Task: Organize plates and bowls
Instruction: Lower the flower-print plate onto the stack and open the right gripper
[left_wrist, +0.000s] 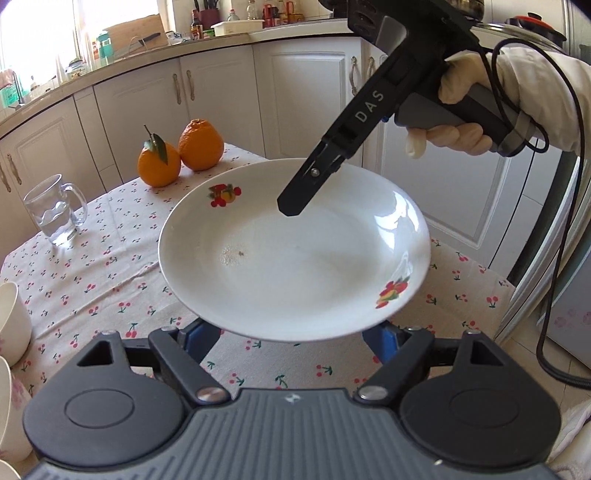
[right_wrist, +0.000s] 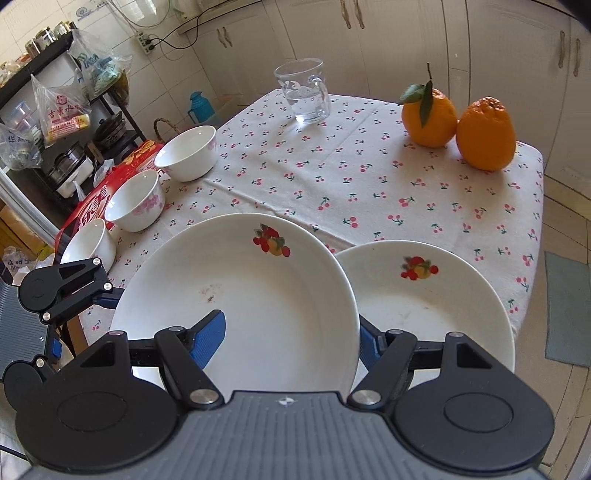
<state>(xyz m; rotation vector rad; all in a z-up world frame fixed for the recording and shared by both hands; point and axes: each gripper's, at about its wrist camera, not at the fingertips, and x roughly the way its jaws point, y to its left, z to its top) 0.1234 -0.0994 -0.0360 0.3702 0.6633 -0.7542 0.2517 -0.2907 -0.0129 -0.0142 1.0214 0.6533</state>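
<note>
The table (right_wrist: 369, 184) carries everything I have to sort. Nearest me, the plate (right_wrist: 258, 302) sits tilted and raised off the cloth, its right rim overlapping the second plate (right_wrist: 424, 314), which lies flat just beside it. I judge the aim is to stack the first on the second, which is why it hangs over that side.

My right gripper (right_wrist: 290, 341) straddles the raised plate's near rim, one finger inside the dish and the other outside. The jaws are spread wide, so there is no pinch on it. My left gripper (left_wrist: 291, 341) is equally wide, its fingers tucked under the opposite rim, probably to prop it. I cannot tell what actually bears the plate.

Three bowls (right_wrist: 186, 153) (right_wrist: 135, 201) (right_wrist: 90, 242) stand in a row along the left edge, apart from each other, not yet nested
</note>
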